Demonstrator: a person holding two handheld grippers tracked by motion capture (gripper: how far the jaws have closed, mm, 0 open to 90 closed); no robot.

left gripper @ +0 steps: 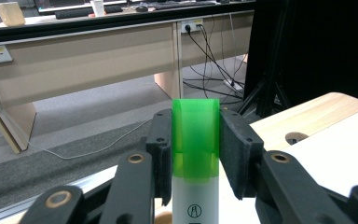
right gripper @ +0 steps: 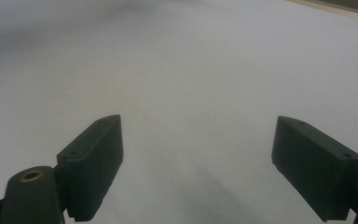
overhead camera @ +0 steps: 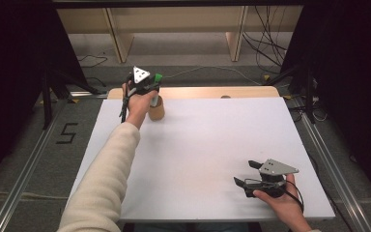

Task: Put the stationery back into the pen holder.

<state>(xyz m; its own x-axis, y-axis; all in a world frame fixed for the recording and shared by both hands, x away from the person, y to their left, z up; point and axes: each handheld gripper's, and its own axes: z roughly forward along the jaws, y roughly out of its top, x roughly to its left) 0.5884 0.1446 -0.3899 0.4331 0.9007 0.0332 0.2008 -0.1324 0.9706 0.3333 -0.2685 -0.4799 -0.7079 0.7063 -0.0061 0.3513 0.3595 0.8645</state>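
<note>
Table: white top filling the centre of the high view, with a bare wooden strip along its far edge.
Left arm: cream sleeve running from the bottom left of the high view up to the far left part of the table.
Right gripper: lower right of the high view, held low near the table's near edge; jaws spread wide with nothing between them. In the right gripper view the two black jaws stand far apart over bare white surface.
Left gripper: upper centre-left of the high view, above the table's far edge, grey three-cornered plate on top; jaws pressed onto the green cap from both sides.
Wooden cup: brown cylinder standing on the table just below the left gripper.
Green-capped tube: centre of the left gripper view, upright, translucent green cap over a white body with a small printed mark; pinched at the cap. Whether its lower end sits in the wooden cup cannot be told.
</note>
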